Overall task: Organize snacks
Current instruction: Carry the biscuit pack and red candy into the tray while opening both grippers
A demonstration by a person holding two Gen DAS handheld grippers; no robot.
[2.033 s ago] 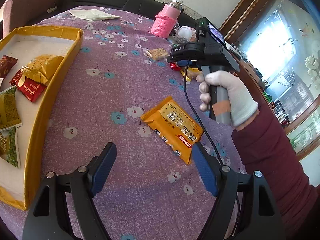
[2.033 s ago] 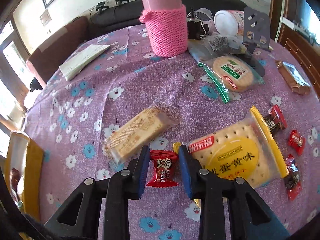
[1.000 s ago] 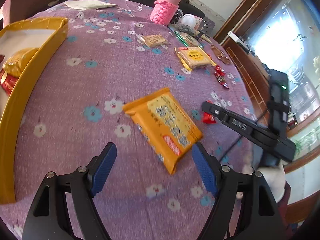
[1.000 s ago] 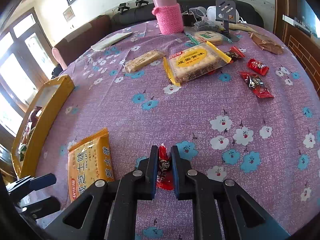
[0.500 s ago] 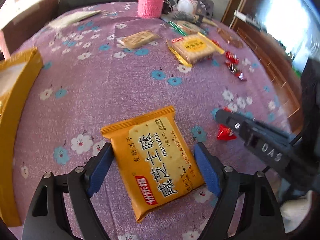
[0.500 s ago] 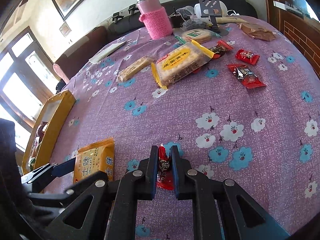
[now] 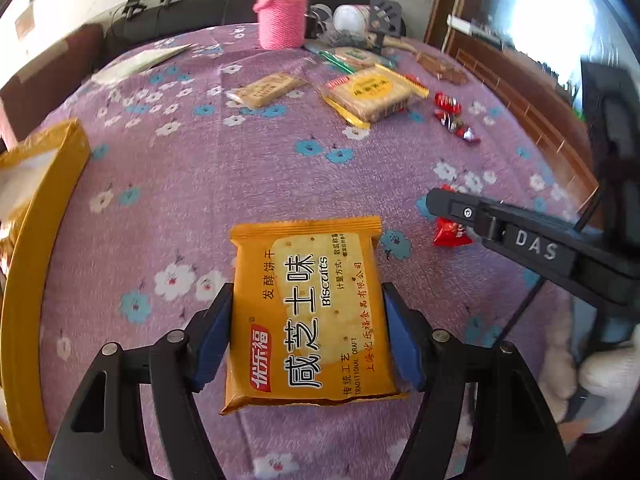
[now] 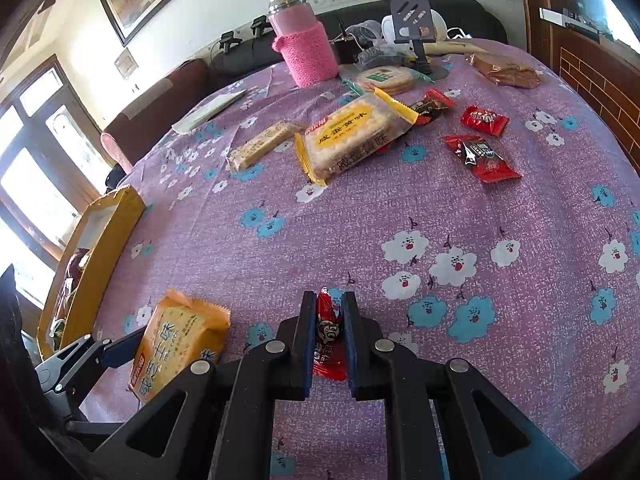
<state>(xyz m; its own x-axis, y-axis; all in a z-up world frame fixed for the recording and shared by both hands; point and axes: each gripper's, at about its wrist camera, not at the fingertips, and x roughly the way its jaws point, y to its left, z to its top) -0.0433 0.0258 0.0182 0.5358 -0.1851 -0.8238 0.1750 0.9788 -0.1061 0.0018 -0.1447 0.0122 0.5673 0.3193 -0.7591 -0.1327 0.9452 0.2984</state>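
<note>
An orange biscuit pack (image 7: 308,312) lies on the purple flowered tablecloth (image 7: 240,176), lengthwise between the blue pads of my left gripper (image 7: 307,320). The jaws are closing and both pads touch the pack's long sides. In the right wrist view the same pack (image 8: 176,340) sits at lower left with a blue left finger (image 8: 120,350) against it. My right gripper (image 8: 329,300) is shut on a small red candy (image 8: 328,336), held just above the cloth. That candy (image 7: 448,234) also shows right of the pack.
A yellow box (image 7: 24,280) holding snacks stands at the left edge. Farther back lie a yellow-edged cracker pack (image 7: 372,94), a wafer bar (image 7: 264,88), loose red candies (image 8: 482,156) and a pink-sleeved flask (image 7: 282,16). A gloved hand (image 7: 608,376) is at lower right.
My left gripper swung over the orange pack, lined up with it and narrowed until the pads reached its sides. My right gripper kept its hold on the red candy and stayed nearly still.
</note>
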